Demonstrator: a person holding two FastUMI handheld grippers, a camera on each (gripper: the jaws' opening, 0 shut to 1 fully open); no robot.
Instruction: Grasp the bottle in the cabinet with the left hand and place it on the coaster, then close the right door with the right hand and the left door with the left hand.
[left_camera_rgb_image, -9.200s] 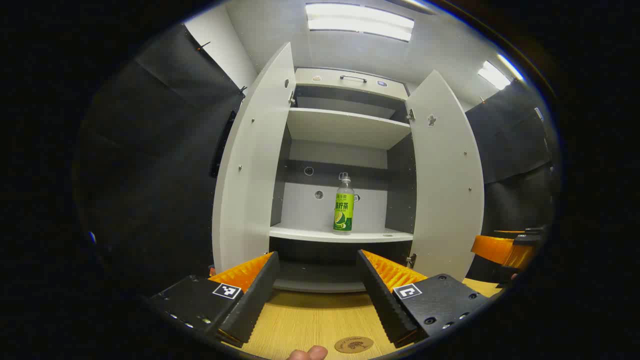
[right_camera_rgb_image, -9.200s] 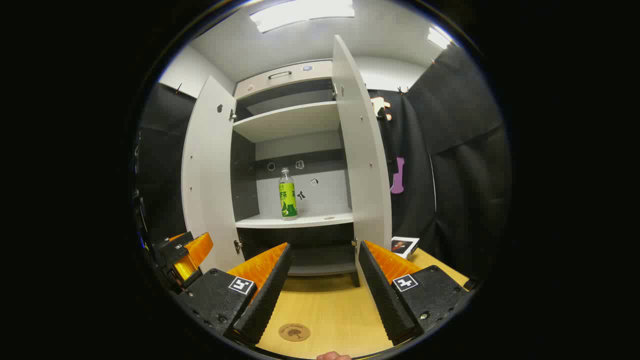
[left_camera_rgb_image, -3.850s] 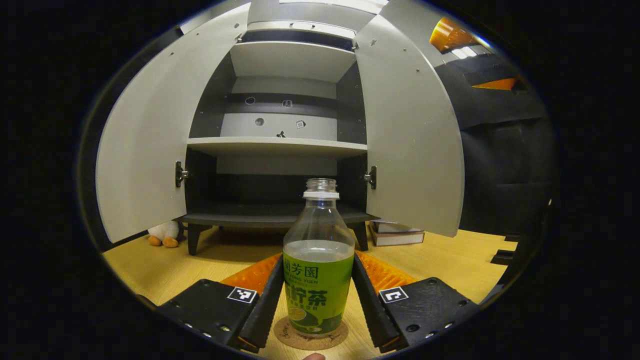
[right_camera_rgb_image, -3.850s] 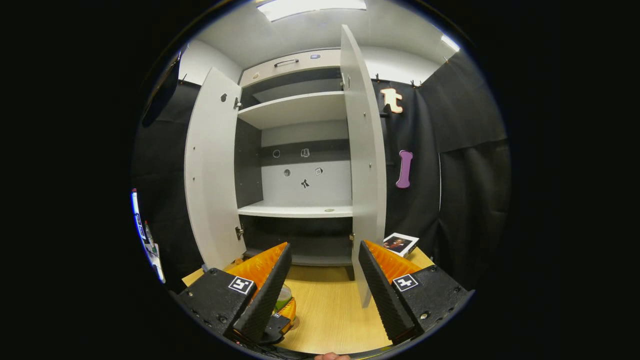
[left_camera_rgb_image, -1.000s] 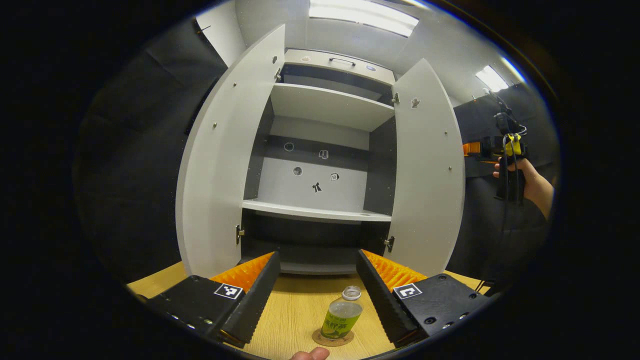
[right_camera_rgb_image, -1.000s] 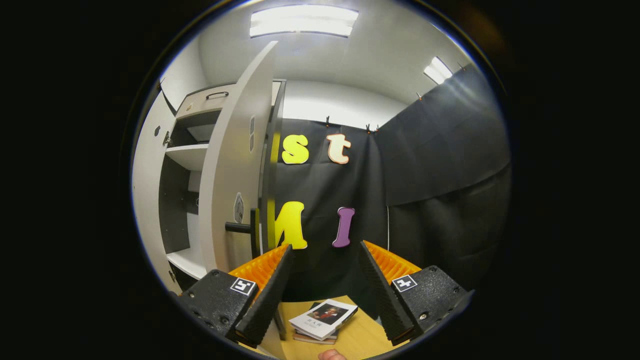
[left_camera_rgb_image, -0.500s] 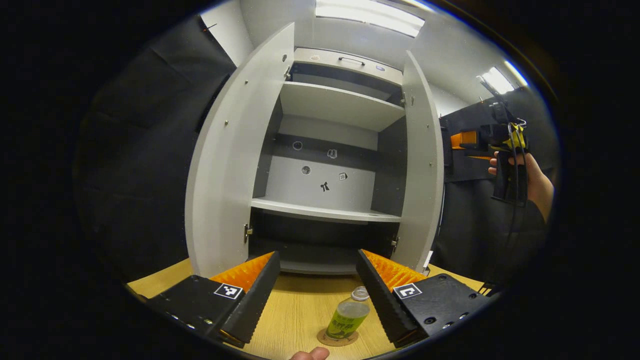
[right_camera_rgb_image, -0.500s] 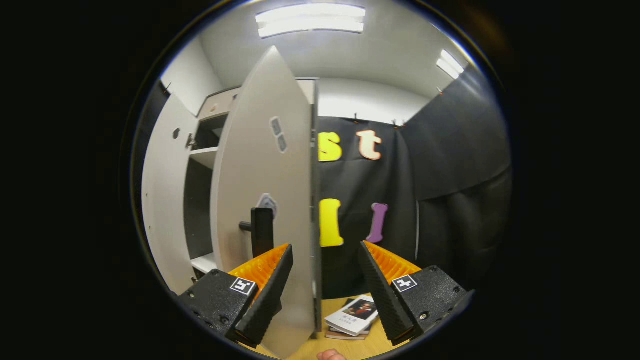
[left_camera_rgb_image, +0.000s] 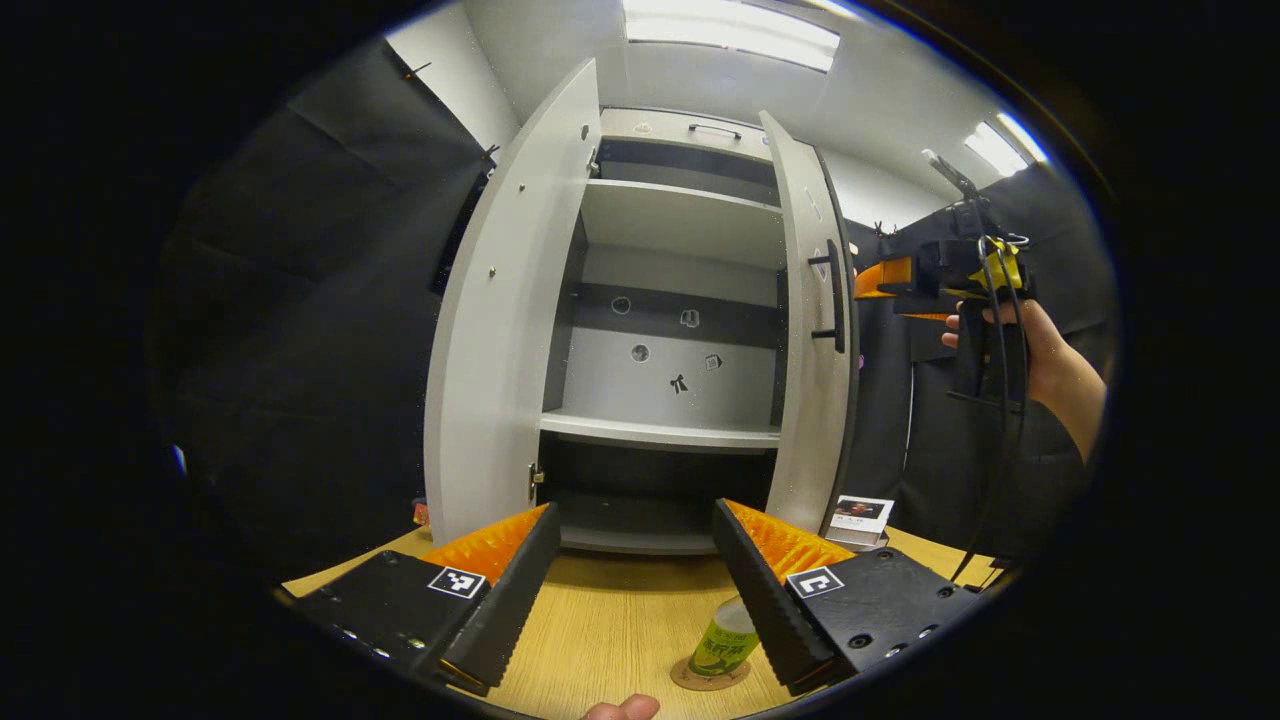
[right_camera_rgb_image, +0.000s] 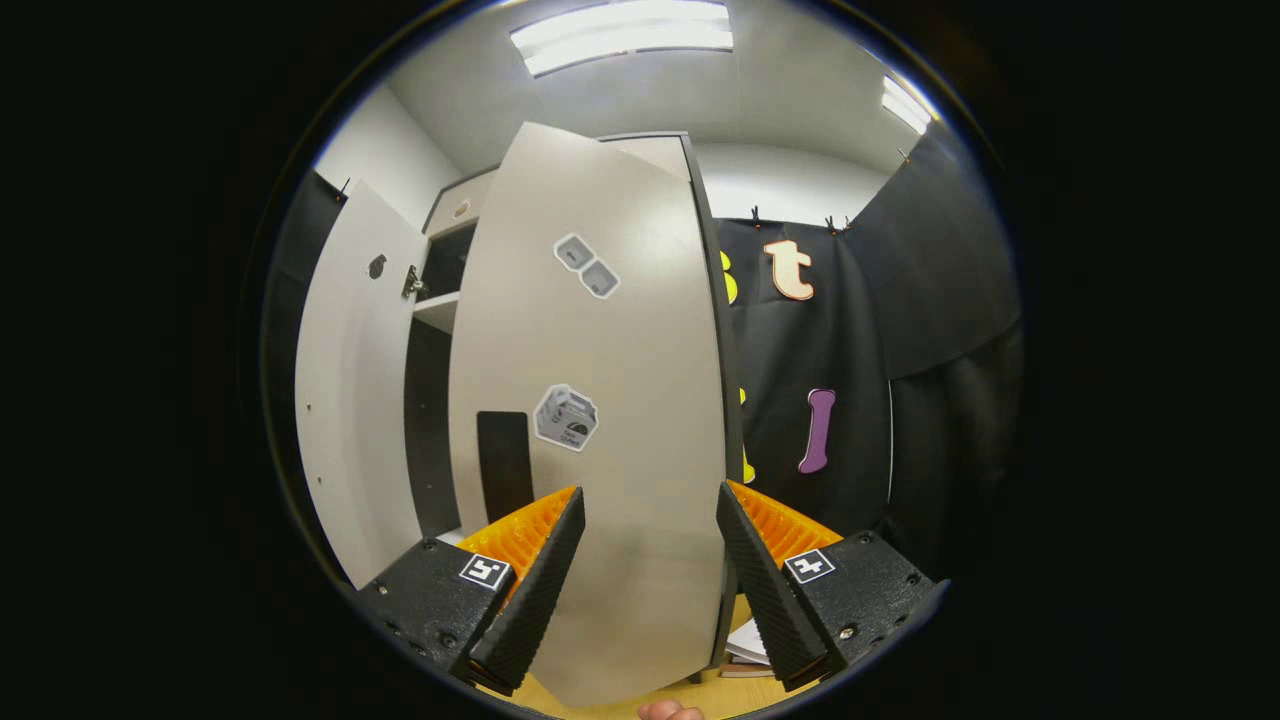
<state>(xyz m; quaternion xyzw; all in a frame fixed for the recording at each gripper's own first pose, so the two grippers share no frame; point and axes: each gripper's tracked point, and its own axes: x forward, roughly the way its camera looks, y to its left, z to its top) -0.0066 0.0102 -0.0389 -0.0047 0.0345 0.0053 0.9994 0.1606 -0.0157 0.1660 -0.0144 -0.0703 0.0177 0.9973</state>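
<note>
- Left tongs: spread wide, holding nothing, low over the desk, same as 0.5 s ago.
- Bottle: upright on the coaster, at the near desk edge, partly behind the right-hand finger of the left tongs; sits further right in the left gripper view than 0.5 s ago.
- Fingertip of a hand at the bottom edge of the left gripper view.
- Right tongs: spread wide, gripping nothing, close in front of the outer face of the right door; contact with the door can't be told.
- Right door: swung further toward shut than 0.5 s ago; in the left gripper view outer face and black handle now turned this way, gap still open.
- Right gripper view: door panel now broad-on, was near edge-on 0.5 s ago; handle just left of the tongs.
- Right tongs, held in a hand, just beside the right door's outer edge, nearer the door than before.
- Left door: wide open, unchanged.
- Cabinet: shelves bare; stickers on the back panel.
- Books on the desk by the cabinet's right foot.
</note>
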